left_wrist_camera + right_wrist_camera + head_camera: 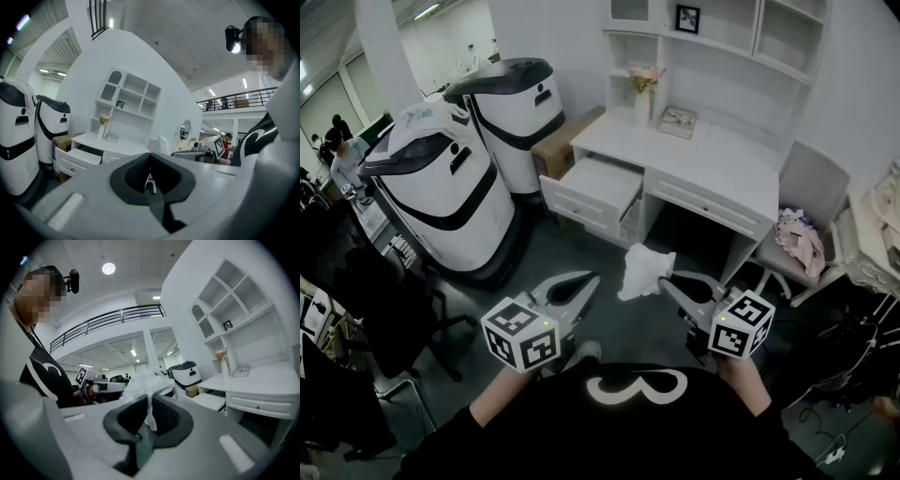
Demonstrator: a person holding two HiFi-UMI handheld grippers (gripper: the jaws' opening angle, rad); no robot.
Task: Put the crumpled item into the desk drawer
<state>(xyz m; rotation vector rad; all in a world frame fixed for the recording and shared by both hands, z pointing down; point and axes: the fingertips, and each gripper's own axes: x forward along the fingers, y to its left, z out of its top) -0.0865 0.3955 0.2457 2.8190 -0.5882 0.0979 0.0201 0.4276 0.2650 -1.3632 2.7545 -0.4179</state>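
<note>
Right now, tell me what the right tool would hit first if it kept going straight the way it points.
Probably the white machine beside the desk, though depth is unclear. The right tool, shut on the crumpled item, aims just left of the open drawer.

The crumpled item [643, 272] and desk [722, 164] are white; the person's shirt [628, 431] is black.

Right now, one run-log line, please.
right claw: shut on crumpled tissue | left claw: shut, empty | desk drawer: open, ahead

White wall [546, 33], dark grey floor [567, 251]
</note>
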